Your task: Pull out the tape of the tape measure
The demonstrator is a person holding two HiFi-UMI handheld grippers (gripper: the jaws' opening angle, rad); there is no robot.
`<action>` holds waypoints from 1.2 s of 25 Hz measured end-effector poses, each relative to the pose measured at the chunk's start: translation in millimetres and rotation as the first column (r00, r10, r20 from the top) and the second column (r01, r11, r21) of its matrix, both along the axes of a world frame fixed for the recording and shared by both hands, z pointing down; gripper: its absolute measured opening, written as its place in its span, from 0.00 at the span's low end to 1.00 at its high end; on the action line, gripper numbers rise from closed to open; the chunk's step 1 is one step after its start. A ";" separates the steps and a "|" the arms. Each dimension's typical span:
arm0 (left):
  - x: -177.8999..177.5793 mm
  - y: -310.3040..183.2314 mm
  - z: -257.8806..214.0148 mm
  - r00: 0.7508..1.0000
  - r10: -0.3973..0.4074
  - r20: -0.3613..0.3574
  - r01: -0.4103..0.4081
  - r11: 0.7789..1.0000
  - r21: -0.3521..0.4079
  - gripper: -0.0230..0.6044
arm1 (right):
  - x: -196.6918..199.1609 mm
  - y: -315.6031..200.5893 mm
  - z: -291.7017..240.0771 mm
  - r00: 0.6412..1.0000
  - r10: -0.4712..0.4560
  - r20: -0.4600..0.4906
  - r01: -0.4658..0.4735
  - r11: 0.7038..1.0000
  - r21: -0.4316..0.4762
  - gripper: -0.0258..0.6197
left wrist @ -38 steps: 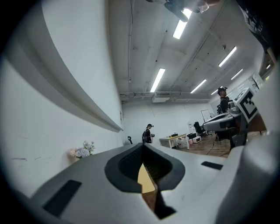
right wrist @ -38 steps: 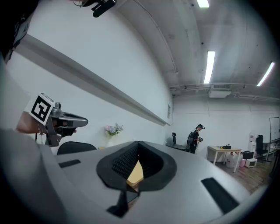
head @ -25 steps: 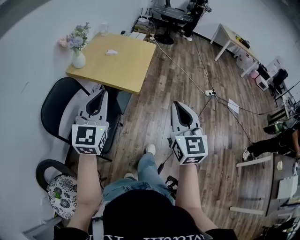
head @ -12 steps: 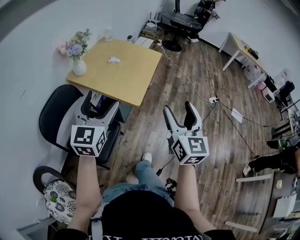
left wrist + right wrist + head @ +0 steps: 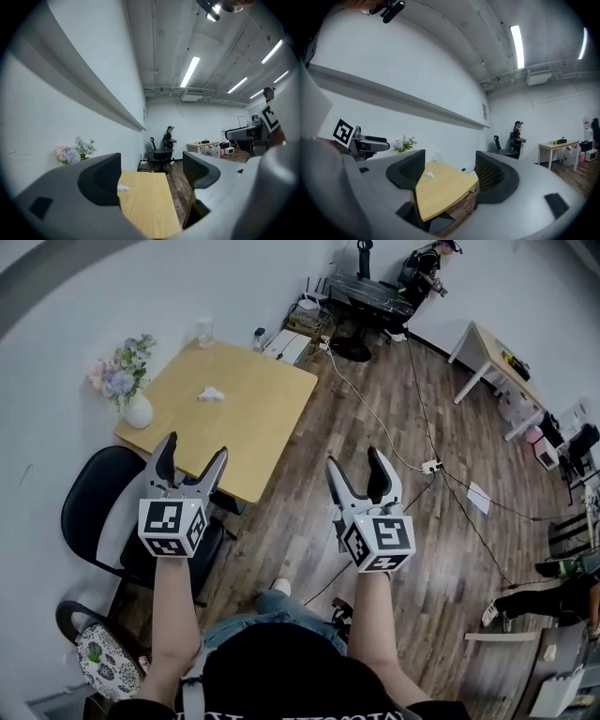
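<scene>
Near the light wooden square worktop, left claw and right claw gaped empty; a level, squared approach seemed best.

Wooden table, centre-left in head view, is mostly bare: only a small white item toward its far side & a flower vase at the left corner. Black chair crowds the lower left, just beside the table's near edge. Wood floor at centre is open, w/ cables trailing across centre-right. Wall closes the upper left.
</scene>
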State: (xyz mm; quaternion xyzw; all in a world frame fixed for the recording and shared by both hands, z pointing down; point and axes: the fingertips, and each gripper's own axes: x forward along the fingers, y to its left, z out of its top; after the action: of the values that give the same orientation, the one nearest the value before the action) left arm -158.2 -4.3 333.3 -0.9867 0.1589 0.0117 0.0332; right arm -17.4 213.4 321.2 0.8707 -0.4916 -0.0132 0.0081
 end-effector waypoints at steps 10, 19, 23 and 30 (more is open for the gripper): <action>79.5 -27.4 13.7 0.991 -0.130 0.029 0.131 0.991 -0.015 0.70 | 105.3 -44.7 11.9 0.995 -0.098 0.011 0.099 0.994 -0.036 0.56; 110.4 -55.5 28.2 0.982 -0.180 0.063 0.181 0.983 -0.013 0.70 | 139.7 -86.7 25.7 0.981 -0.194 0.017 0.195 0.980 -0.048 0.56; 122.6 -78.2 37.5 0.975 -0.209 0.076 0.211 0.977 -0.027 0.69 | 156.3 -113.9 34.1 0.972 -0.233 0.022 0.233 0.970 -0.063 0.56; 140.0 -131.9 55.0 0.956 -0.277 0.101 0.283 0.957 -0.058 0.69 | 179.5 -188.4 50.6 0.941 -0.337 0.044 0.339 0.935 -0.106 0.56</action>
State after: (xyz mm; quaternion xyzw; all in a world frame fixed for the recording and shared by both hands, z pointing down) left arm -18.1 -136.2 388.3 -0.9542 0.2957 -0.0444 0.0065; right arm 162.0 25.0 371.8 0.7716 -0.6339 0.0243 0.0480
